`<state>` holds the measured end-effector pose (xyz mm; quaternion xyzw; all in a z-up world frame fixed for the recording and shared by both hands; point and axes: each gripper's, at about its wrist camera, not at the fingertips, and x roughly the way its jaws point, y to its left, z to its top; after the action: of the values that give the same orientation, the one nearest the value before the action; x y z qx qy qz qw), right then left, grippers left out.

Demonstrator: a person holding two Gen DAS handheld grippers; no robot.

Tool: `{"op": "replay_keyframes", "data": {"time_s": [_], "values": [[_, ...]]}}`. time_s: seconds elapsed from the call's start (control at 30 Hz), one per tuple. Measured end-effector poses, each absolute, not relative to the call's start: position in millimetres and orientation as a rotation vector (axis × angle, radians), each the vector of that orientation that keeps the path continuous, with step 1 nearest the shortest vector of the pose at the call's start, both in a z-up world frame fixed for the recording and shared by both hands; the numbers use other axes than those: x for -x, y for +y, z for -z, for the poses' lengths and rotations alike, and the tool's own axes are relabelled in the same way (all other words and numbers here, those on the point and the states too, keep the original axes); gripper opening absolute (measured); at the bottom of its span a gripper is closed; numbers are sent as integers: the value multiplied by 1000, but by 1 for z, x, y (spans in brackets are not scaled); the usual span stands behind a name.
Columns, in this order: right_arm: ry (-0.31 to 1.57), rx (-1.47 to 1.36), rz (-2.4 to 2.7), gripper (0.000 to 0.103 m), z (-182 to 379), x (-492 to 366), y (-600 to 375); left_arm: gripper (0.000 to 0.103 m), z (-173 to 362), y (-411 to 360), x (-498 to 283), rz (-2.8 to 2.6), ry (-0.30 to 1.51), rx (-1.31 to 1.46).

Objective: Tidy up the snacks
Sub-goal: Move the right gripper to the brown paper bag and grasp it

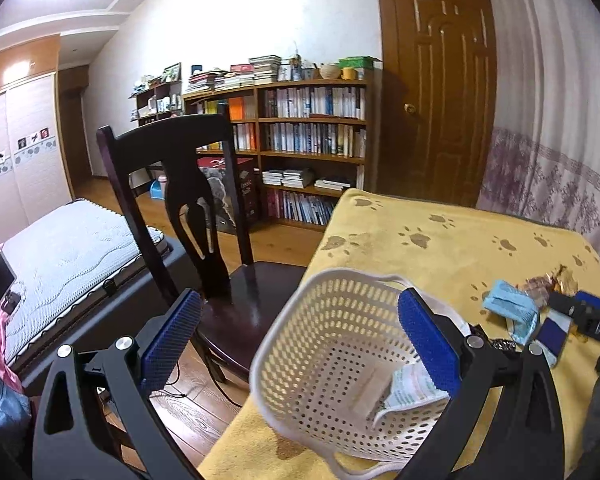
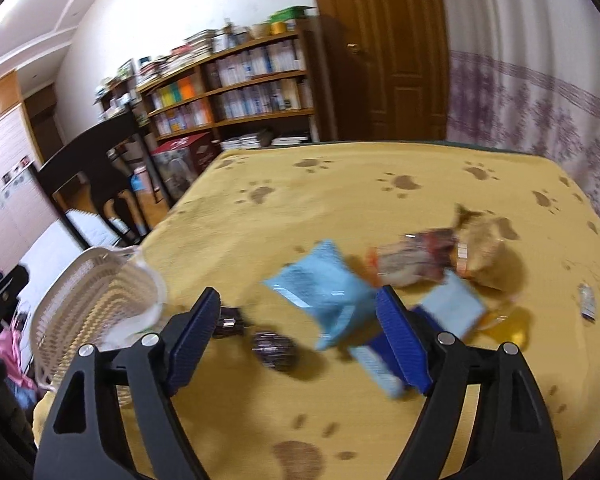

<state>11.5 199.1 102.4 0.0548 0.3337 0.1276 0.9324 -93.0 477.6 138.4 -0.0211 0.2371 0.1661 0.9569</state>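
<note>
A white perforated basket (image 1: pixel 332 344) leans at the near left edge of the yellow paw-print table (image 1: pixel 440 240), with a white printed packet (image 1: pixel 412 388) inside. My left gripper (image 1: pixel 300 340) is open; its right finger (image 1: pixel 428 340) is over the basket's rim and its left finger is outside, above the chair. In the blurred right wrist view my right gripper (image 2: pixel 300 340) is open just above the loose snacks: a light blue packet (image 2: pixel 324 288), a dark round sweet (image 2: pixel 272 348) and a blue-and-white packet (image 2: pixel 380 356). The basket (image 2: pixel 92 292) is to its left.
Brownish packets (image 2: pixel 416 260), a tan bag (image 2: pixel 484 252), a yellow sweet (image 2: pixel 512 328) and a small wrapper (image 2: pixel 588 300) lie further right. A dark wooden chair (image 1: pixel 204 240) stands at the table's left, with a bed (image 1: pixel 68 256) beyond. Bookshelves and a door line the far wall.
</note>
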Motion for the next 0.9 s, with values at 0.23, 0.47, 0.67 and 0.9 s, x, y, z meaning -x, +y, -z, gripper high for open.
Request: {"op": "replay_keyframes", "data": {"time_s": [0.23,0.47,0.67,0.9], "values": [[671,-129,-157,85,-100,-23,152,100,-132,450,84,-281,507,-9],[709,-172,-94,87,-90,-52,103,100,-127,429,73,-233,535,-39],[786,-268,-72,88,-73,-92,66,100,-126,413,62,-189,545,-50],[882,-393,-108,88,-49,-140,49,100,-125,403,52,-151,563,-50]]}}
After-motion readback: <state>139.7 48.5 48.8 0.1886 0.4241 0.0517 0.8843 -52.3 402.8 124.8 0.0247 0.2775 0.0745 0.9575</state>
